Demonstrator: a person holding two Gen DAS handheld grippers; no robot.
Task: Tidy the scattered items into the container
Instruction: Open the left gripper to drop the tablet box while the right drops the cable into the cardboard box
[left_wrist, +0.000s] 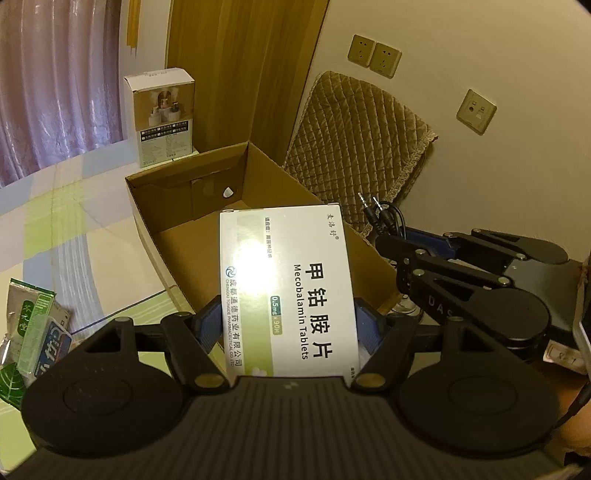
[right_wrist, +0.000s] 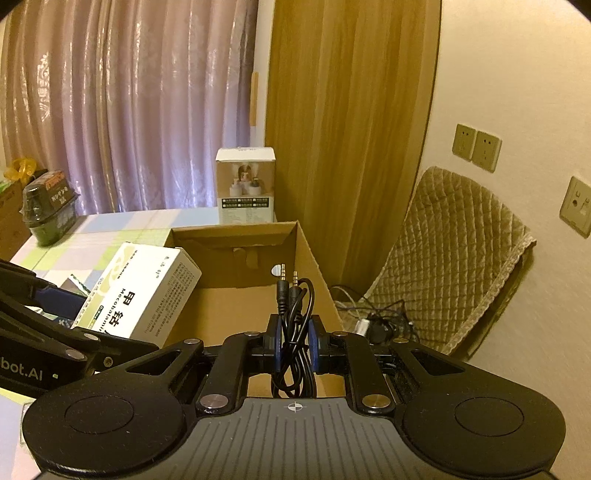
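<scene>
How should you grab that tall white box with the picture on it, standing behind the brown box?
The tall white carton with the picture stands upright behind the open brown cardboard box, with the wooden panel close on its right. I'd probably pinch its two narrow side walls near the top, coming down from above; its front face looks too wide.

Each camera sits just behind its own gripper, looking forward along the fingers and slightly down. The left wrist view faces the open cardboard box (left_wrist: 207, 221) from its near end, close up; the right wrist view faces the same box (right_wrist: 236, 291) from further right. Both share the box, the upright white carton (left_wrist: 162, 114) (right_wrist: 245, 184), curtain and wall sockets.
</scene>
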